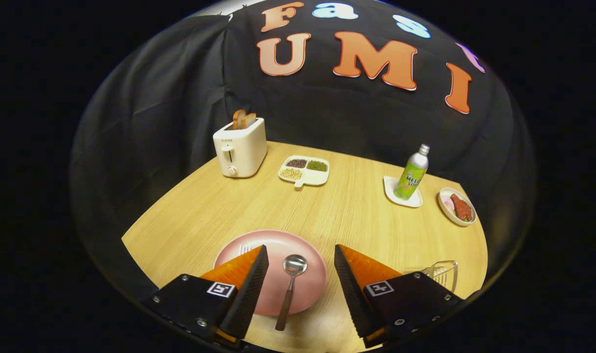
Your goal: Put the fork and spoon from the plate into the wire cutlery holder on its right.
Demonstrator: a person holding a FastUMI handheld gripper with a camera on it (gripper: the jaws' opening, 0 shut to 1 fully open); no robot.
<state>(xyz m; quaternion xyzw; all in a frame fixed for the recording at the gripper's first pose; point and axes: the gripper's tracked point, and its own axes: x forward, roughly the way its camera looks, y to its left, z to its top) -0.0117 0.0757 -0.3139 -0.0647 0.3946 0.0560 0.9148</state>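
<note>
claw (301, 255) open — spoon (291, 287) between fingers

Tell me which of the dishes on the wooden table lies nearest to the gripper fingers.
The round pink plate lies between the open gripper's fingers with a spoon on it; the white divided tray and small bowl sit far beyond.

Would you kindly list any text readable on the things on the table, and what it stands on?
Toaster: small front mark, too blurred to read.
Bottle: label lettering, too small to read.
Gripper, open with the spoon between its fingers: square markers, no words.
</note>
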